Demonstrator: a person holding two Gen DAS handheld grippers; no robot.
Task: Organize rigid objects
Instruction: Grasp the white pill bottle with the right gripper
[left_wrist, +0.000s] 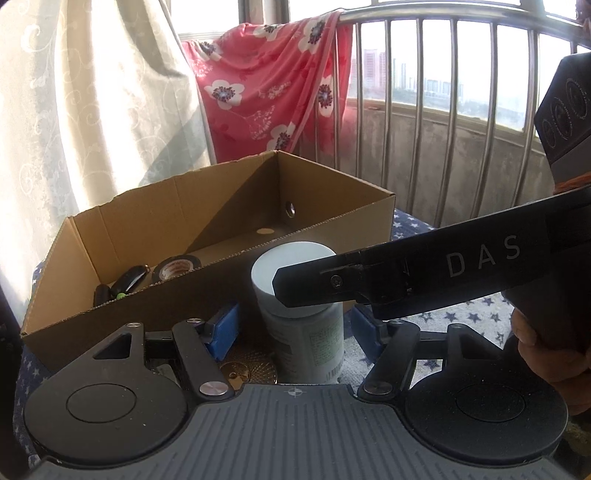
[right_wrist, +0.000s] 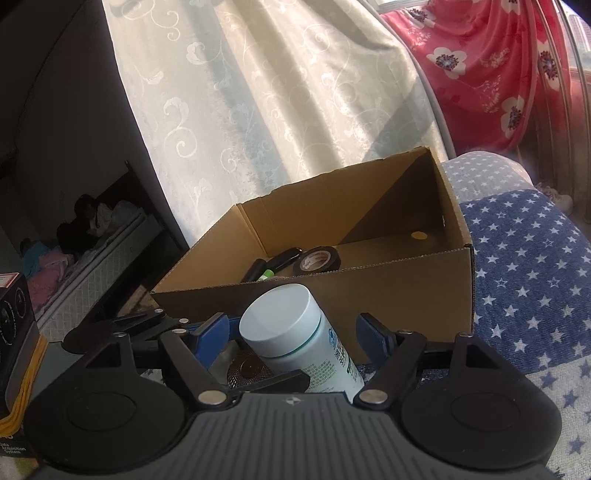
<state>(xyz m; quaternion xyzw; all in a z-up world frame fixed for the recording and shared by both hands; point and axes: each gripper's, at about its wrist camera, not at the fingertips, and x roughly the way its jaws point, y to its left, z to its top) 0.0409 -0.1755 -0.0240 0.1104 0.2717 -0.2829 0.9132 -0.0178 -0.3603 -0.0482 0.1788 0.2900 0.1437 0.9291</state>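
Note:
A white bottle (left_wrist: 306, 332) with a flat white cap (right_wrist: 277, 317) stands just in front of the cardboard box (left_wrist: 166, 306). My left gripper (left_wrist: 295, 325) is open around the bottle, with a gap at each blue pad. My right gripper (right_wrist: 295, 336) is also open around it, pads apart from its sides. In the left wrist view one black finger (left_wrist: 369, 280) of the right gripper crosses in front of the cap. In the box (right_wrist: 406, 288) lie a black tape roll (right_wrist: 319, 260) and dark, elongated items (right_wrist: 280, 258).
A round gold patterned disc (left_wrist: 247, 369) lies by the bottle's base. The blue star-print cloth (right_wrist: 535, 258) covers the surface. A pale curtain (right_wrist: 277, 110) hangs behind the box. A metal railing (left_wrist: 443, 110) with a red floral cloth (left_wrist: 277, 85) is beyond. A hand (left_wrist: 543, 354) holds the right gripper.

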